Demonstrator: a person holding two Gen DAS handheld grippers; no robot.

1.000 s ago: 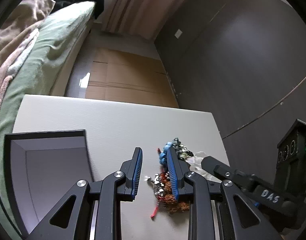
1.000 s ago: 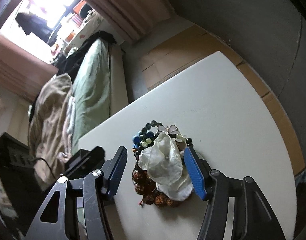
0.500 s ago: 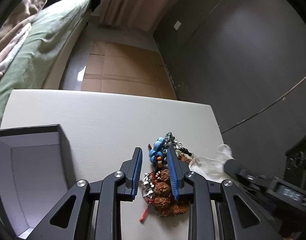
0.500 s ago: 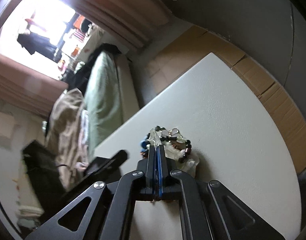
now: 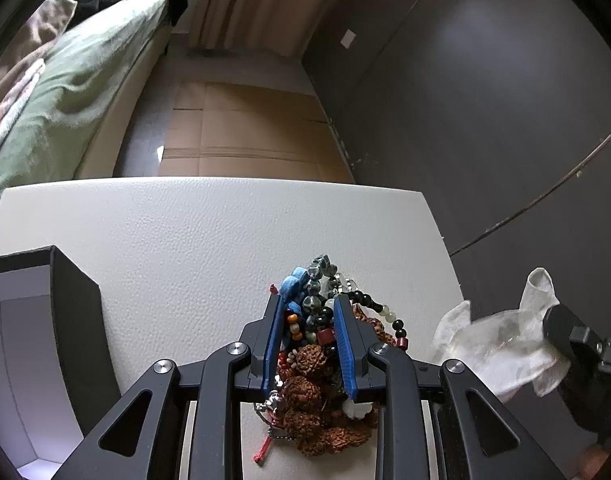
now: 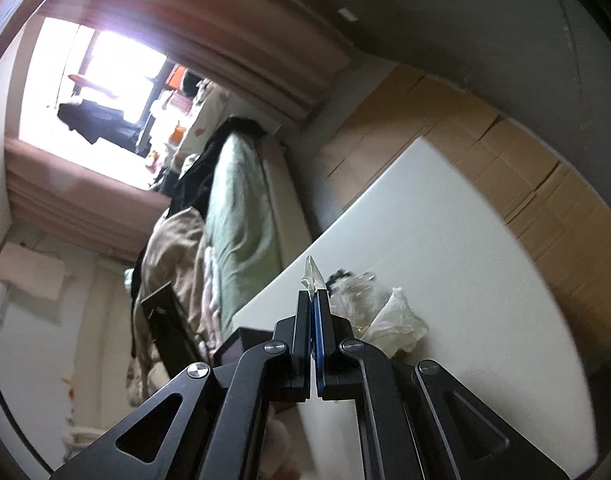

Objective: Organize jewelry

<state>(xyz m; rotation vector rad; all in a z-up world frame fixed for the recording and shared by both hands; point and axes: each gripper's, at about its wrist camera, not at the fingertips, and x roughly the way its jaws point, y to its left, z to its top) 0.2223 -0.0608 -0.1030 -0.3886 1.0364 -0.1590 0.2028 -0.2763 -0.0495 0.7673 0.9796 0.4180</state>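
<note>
Tangling beaded jewelry pile (image 5: 321, 344), multicoloured

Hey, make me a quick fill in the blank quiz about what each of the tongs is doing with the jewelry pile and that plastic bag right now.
1. The left tongs are closed around the pile of beaded ____.
2. The right tongs pinch a clear ____ bag.
3. The jewelry pile lies on a ____ table.
4. The open box stands to the ____ of the pile.

Missing words: jewelry; plastic; white; left
</note>
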